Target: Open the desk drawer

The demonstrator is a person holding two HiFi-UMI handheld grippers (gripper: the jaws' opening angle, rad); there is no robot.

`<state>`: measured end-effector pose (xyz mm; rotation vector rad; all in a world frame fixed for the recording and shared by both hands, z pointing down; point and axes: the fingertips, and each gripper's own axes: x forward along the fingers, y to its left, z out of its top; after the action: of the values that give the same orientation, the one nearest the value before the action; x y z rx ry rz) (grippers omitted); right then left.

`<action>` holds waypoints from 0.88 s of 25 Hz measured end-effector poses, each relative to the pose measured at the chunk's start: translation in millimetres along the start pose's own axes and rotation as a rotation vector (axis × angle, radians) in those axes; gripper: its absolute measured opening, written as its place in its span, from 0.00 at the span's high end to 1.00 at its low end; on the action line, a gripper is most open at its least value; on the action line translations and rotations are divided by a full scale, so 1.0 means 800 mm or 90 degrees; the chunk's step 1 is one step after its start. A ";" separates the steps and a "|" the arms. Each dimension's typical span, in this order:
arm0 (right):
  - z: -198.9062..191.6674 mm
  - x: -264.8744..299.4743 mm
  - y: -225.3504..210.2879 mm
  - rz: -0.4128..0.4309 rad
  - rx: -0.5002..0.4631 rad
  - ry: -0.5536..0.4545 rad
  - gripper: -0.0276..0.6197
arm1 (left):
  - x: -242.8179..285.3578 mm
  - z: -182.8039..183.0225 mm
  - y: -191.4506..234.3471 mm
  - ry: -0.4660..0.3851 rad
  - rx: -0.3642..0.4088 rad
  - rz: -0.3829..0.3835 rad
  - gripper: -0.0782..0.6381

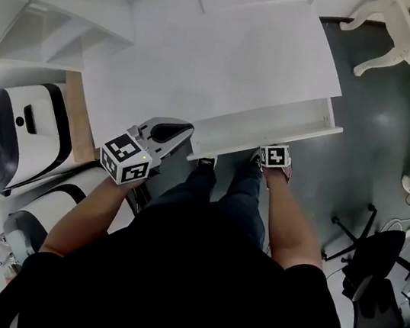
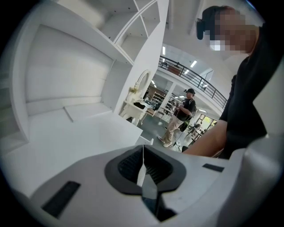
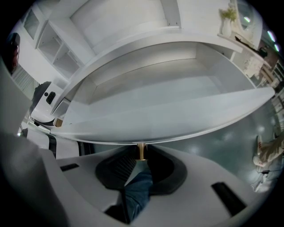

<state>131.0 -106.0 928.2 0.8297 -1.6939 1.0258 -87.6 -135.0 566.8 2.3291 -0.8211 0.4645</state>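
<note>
White desk drawer stands partly pulled out, so most of the opening looks done. Right gripper is clamped on its brass knob. Left gripper is clenched empty over the desktop.

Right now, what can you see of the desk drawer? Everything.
The drawer is white and looks like painted board: a wide, shallow tray with a flat front panel and low side walls. It stands partly out from under the desk top, level, and the part of the inside that shows holds nothing. A small brass knob sits mid-front, and the right gripper has its fingers closed on it.
</note>
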 end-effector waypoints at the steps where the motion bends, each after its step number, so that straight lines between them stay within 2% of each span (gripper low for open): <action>1: -0.005 0.000 0.002 0.004 0.002 0.001 0.84 | 0.000 0.000 -0.002 0.001 0.002 -0.001 0.87; 4: -0.030 -0.003 0.009 0.021 0.014 0.018 0.84 | 0.002 -0.002 -0.009 0.004 0.008 -0.006 0.87; 8: -0.053 -0.010 0.000 0.003 0.004 0.016 0.84 | 0.006 -0.005 -0.021 0.007 0.013 -0.013 0.87; 22: -0.120 -0.024 -0.003 0.002 0.026 0.023 0.84 | 0.021 -0.016 -0.056 0.022 0.030 -0.041 0.87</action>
<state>175.5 -18.8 929.2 0.8309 -1.6489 1.0746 -47.4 -106.3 565.7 2.3757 -0.7247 0.4995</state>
